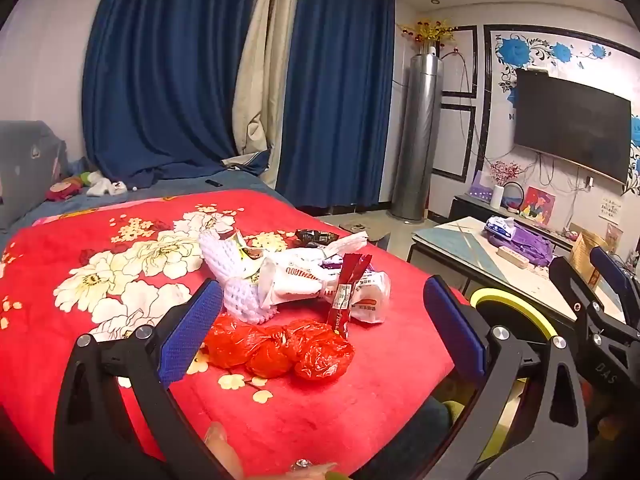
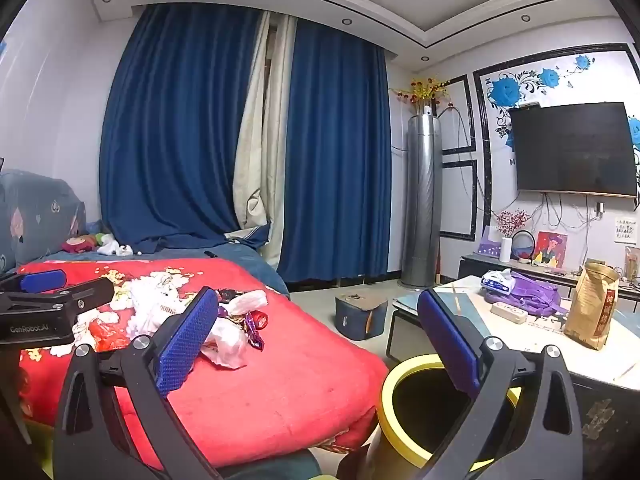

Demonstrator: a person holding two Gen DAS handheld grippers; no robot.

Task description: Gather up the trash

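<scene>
A pile of trash lies on a red flowered blanket (image 1: pixel 80 280): a crumpled red plastic bag (image 1: pixel 280 350), white foam netting (image 1: pixel 236 280), white snack wrappers (image 1: pixel 296 276) and a red stick sachet (image 1: pixel 348 292). My left gripper (image 1: pixel 320 328) is open above the blanket, its blue pads either side of the red bag. My right gripper (image 2: pixel 320 340) is open and empty, over the blanket's edge beside a yellow-rimmed black bin (image 2: pixel 424 404). The trash pile also shows in the right wrist view (image 2: pixel 224 320). The bin's rim also shows in the left wrist view (image 1: pixel 516 308).
A low coffee table (image 2: pixel 540 344) with a brown paper bag (image 2: pixel 592 304), a purple bag (image 2: pixel 532 288) and a power strip stands right of the bin. A small blue stool (image 2: pixel 360 316) sits on the floor. Blue curtains, a tall silver cylinder and a wall TV are behind.
</scene>
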